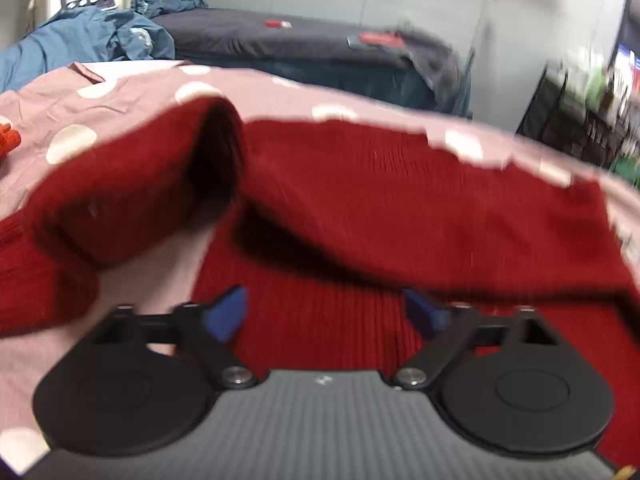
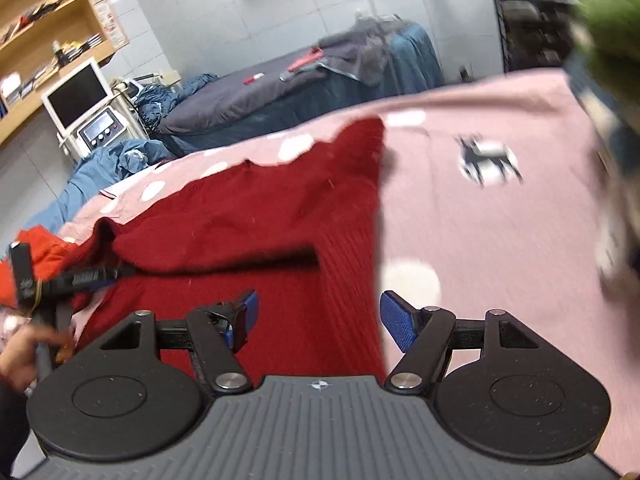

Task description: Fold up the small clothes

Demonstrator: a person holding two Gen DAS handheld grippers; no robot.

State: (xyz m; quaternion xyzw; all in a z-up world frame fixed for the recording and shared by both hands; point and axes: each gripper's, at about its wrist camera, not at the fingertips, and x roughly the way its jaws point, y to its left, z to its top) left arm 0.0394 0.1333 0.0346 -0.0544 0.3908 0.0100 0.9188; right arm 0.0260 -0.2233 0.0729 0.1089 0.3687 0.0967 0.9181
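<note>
Claws first, nearest to me: two of them, one in each of the person's hands. The left claw (image 1: 326, 312) stands wide with nothing between its blue pads, hanging over the ribbed body of the red sweater (image 1: 360, 208). The right claw (image 2: 318, 320) is likewise wide and empty, over the sweater's edge where red meets the pink sweater (image 2: 500, 232) at its three o'clock.

My guess at the step: one sleeve already lies folded across the red body, so the next fold wants both claws low at the near hem, pinching through both layers and carrying evenly toward twelve o'clock so the fold stays square. The loose roll of cloth at ten o'clock of the left claw may slump if the lift is uneven.

Counting outward: one red sweater, spread on the pink spotted sheet (image 1: 120, 96); one pink sweater with a deer emblem beside it; one orange garment (image 2: 36, 252) at nine o'clock. Farther off, one dark bed (image 2: 248, 100) and one monitor (image 2: 76, 96).
</note>
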